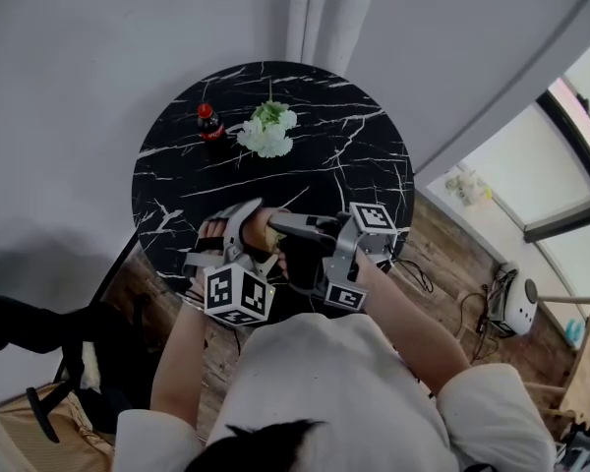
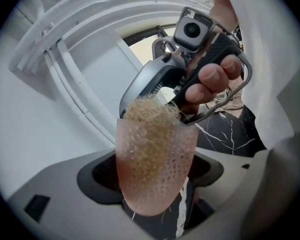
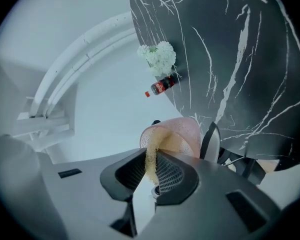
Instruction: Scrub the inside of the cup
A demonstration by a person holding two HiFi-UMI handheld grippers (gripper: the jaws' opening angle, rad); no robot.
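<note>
**Head view.** The cup (image 1: pixel 260 232) is held off the surface above the near edge of the round black marble table (image 1: pixel 354 155). The left gripper (image 1: pixel 238 226) and the right gripper (image 1: pixel 280 226) meet at the cup from opposite sides. A cola bottle (image 1: pixel 210 124) and a bunch of white flowers (image 1: pixel 268 132) stand just beside each other at the far side. They are well apart from the grippers, with a stretch of marble between.

**Left gripper view.** The left gripper's jaws are closed on the cup's wall from either side, and the cup is tilted with its mouth away from the camera. A tan fibrous scrubber (image 2: pixel 150 114) fills the cup and bulges above the rim. The cup is pink and translucent with a dimpled wall, and the scrubber shows through it. The right hand (image 2: pixel 215 79) grips the other tool just behind the rim.

**Right gripper view.** The right gripper's jaws pinch a strip of the scrubber. The strip runs from the jaws straight into the cup's mouth. The table edge lies just behind the cup.
</note>
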